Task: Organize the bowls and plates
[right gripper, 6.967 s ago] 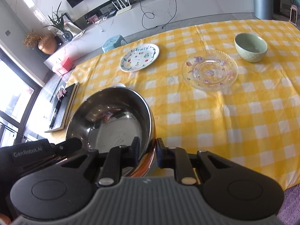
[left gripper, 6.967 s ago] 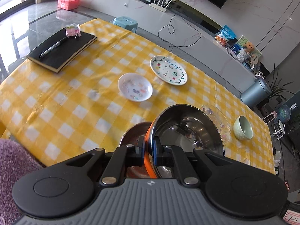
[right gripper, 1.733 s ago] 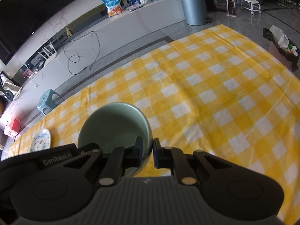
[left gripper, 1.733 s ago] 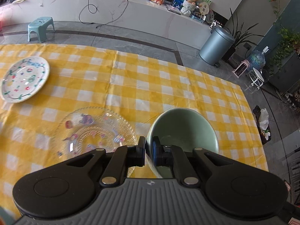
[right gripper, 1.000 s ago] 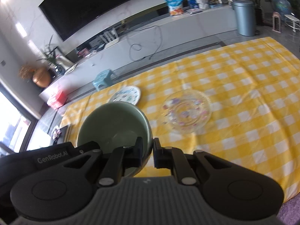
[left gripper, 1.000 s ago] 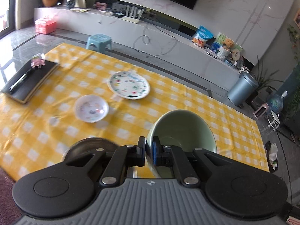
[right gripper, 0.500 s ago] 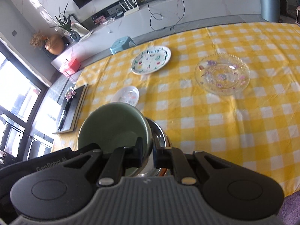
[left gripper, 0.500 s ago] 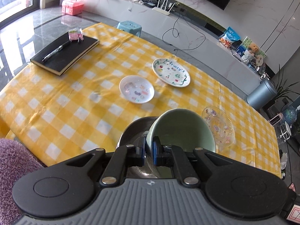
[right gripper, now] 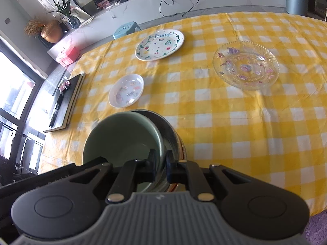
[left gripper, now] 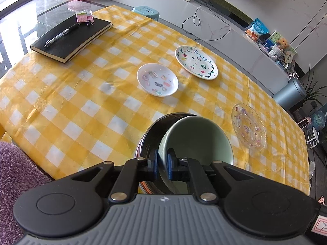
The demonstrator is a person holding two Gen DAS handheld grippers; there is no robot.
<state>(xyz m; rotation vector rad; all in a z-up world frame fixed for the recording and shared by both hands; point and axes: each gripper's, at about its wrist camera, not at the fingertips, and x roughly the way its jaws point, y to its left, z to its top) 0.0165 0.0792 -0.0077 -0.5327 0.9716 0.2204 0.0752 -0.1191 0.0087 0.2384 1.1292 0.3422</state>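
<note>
I have the green bowl (left gripper: 196, 140) pinched from both sides: my left gripper (left gripper: 162, 163) is clamped narrow on its rim at one side, one finger inside the bowl and one outside, and my right gripper (right gripper: 160, 164) is clamped the same way on the opposite rim. The bowl sits tilted inside the steel bowl (right gripper: 170, 136), whose dark rim (left gripper: 155, 126) curves around it on the far side; I cannot tell whether the green bowl's base touches the steel one. An orange edge shows under the steel bowl in the right wrist view.

Both bowls are at the near edge of the yellow checked tablecloth (left gripper: 85, 110). Beyond them lies the small white dish with stickers (left gripper: 157, 79), well apart, and farther back the white plate with fruit drawings (left gripper: 196, 62). The clear glass plate (right gripper: 245, 64) lies off to the right side, near the bowls but not touching. At the far left corner a black notebook (left gripper: 71, 37) carries a pen (left gripper: 61, 34). Nothing lies between my fingers and the bowls.
</note>
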